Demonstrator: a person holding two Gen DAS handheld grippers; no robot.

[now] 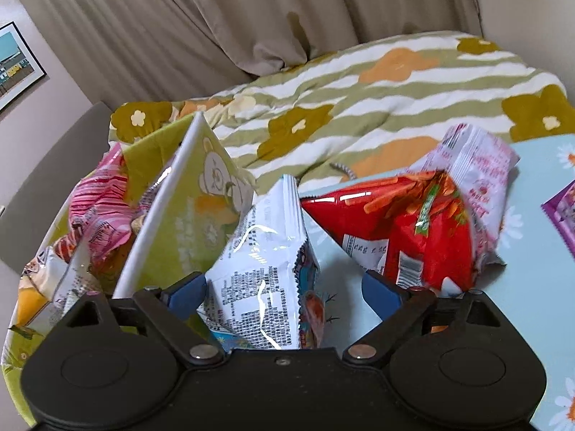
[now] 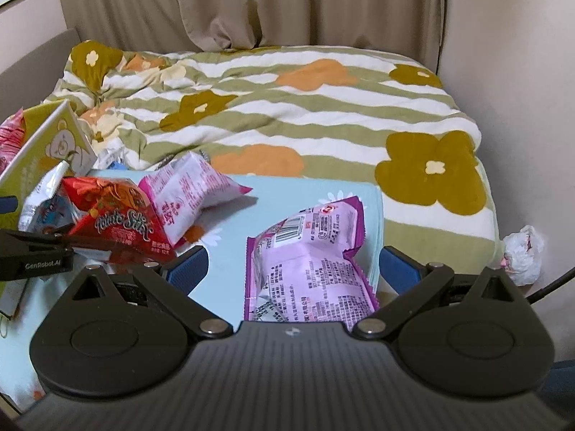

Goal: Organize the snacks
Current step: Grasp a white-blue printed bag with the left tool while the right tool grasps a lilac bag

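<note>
- Your left gripper [image 1: 284,296] has its blue-padded jaws spread wide, with the white foil snack packet printed with black text [image 1: 264,269] standing between them; the left pad sits just beside the packet's edge and the right pad is apart from it, so nothing is clamped.
- Just left of that packet, the yellow-green cardboard box with a cartoon bear [image 1: 187,212] leans tilted, its white edge running up beside your left pad.
- Further left, a crumpled pink striped wrapper [image 1: 100,212] and other packets lie heaped inside the box area.
- To the right of the jaws, the glossy red bag showing orange sticks [image 1: 406,230] lies on the pale blue tabletop with daisy prints [image 1: 532,287], and a pink-and-white printed packet [image 1: 474,165] rests against its far side.
- Your right gripper [image 2: 293,267] also stands wide open, straddling the lilac foil snack packet with a barcode [image 2: 309,265], which lies flat on the table near its right edge; neither pad is pressing it.
- Beyond the table in both views is the green-and-white striped duvet with orange and olive flowers [image 2: 287,107], then the beige curtain [image 2: 233,3].
- A crumpled white plastic bag [image 2: 523,255] sits low at the right beside the bed.
</note>
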